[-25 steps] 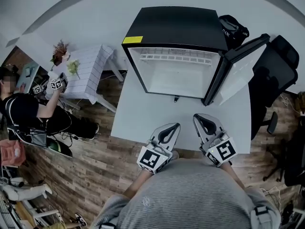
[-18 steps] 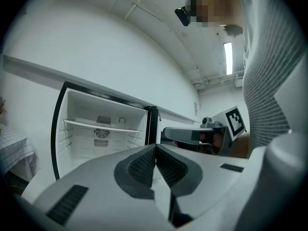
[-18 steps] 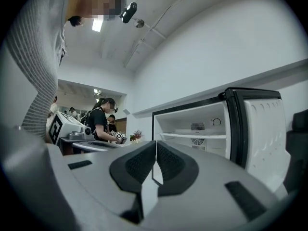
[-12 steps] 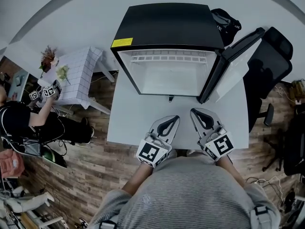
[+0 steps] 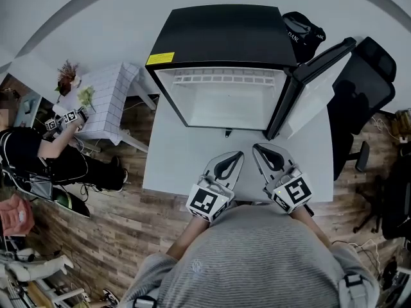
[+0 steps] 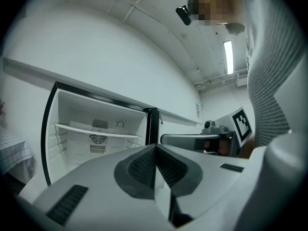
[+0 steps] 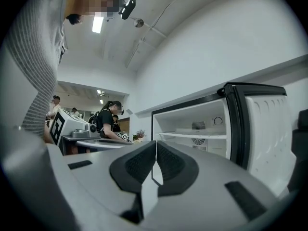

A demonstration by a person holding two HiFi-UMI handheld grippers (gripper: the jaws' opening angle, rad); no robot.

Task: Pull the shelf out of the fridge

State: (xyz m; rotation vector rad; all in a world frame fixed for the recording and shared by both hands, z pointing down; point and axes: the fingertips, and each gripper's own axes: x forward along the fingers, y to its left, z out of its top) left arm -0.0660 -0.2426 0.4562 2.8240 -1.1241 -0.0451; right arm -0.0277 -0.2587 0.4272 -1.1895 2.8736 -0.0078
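The white shelf (image 5: 221, 78) rests on side rails high inside the open fridge (image 5: 225, 34). I judge it light, stiff and maybe slippery, so I would pinch the middle of its front edge. The left gripper (image 5: 236, 155) and right gripper (image 5: 258, 149) are pressed together and empty. Since one second ago they came slightly nearer the fridge.

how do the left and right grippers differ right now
In the head view the left gripper slants toward the upper right, while the right gripper slants toward the upper left, so their tips converge. The left gripper faces the middle of the fridge opening; the right gripper sits nearer the open door. Both are shut, empty and short of the fridge.
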